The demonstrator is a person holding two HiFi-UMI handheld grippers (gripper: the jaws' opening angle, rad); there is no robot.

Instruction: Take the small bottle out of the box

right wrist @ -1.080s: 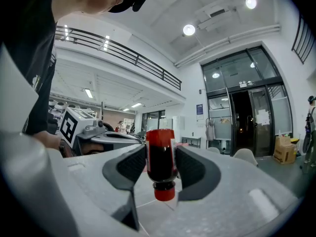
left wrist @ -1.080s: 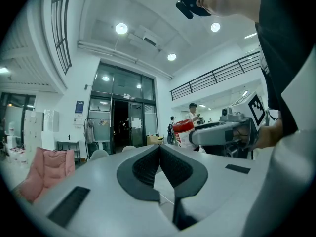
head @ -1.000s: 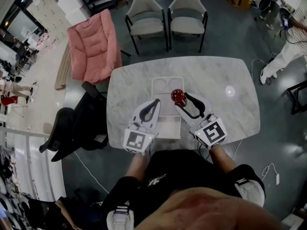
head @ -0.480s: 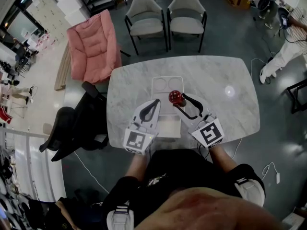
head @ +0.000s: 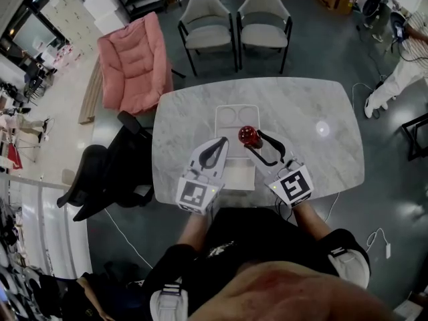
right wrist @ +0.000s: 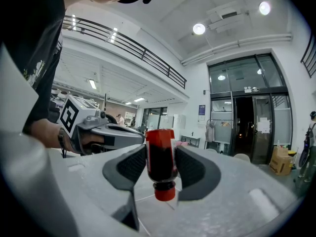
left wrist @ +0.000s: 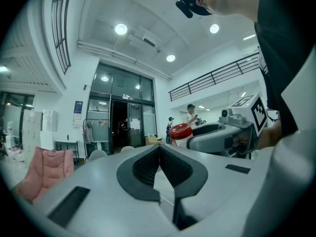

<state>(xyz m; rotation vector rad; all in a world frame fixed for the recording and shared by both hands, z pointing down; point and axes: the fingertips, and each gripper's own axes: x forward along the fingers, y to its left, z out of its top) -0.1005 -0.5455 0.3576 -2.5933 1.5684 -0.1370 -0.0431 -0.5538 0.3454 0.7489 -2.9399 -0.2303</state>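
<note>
At frame centre, the right gripper point(right wrist: 161, 158) pinches the small red bottle point(head: 249, 136) over the white box point(head: 227, 109), barely shifted since a second ago and apparently lifted free, while the left gripper point(left wrist: 159, 148) stays pressed together.

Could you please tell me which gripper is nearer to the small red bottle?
Right. The right gripper is clamped on the small bottle; the left gripper, jaws together, sits apart to its left.
</note>
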